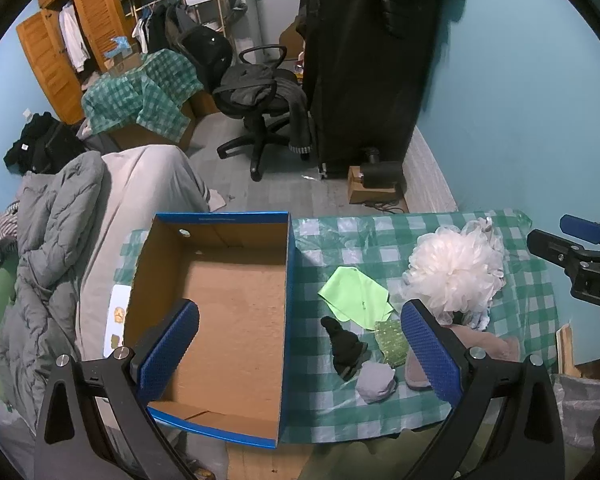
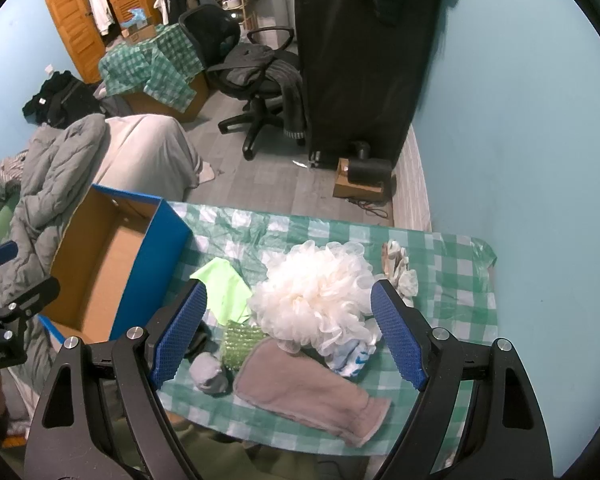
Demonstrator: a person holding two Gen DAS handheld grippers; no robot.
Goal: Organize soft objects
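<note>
A table with a green and white checked cloth point(image 1: 340, 240) is seen in both views. A blue cardboard box point(image 1: 220, 320) with a brown inside sits on the left part of the table, and nothing is seen in it.

The soft things lie in a bunch to the right of the box. A big white bath puff point(image 1: 456, 268) is at the back. A light green cloth point(image 1: 354, 296) lies flat between the puff and the box. In front of it, a black sock point(image 1: 344, 344), a rolled grey sock point(image 1: 376, 380) and a small sparkly green scrubber point(image 1: 392, 340) are seen close together.

The left gripper point(image 1: 300, 352) is held wide open, with nothing between its blue pads. One pad is over the box and the other is over the soft things. The right gripper point(image 2: 296, 332) is also held wide open and holds nothing. The puff is seen between its two pads.

Only an edge of a pink-brown wash mitt point(image 1: 496, 344) is seen in the left view. In the right view the whole mitt is shown, lying flat at the front of the table. A white and blue cloth point(image 2: 352, 356) tucked under the puff and a crumpled pale thing point(image 2: 400, 268) behind the puff are made out better in the right view. The black sock is mostly hidden there behind the left pad.
</note>
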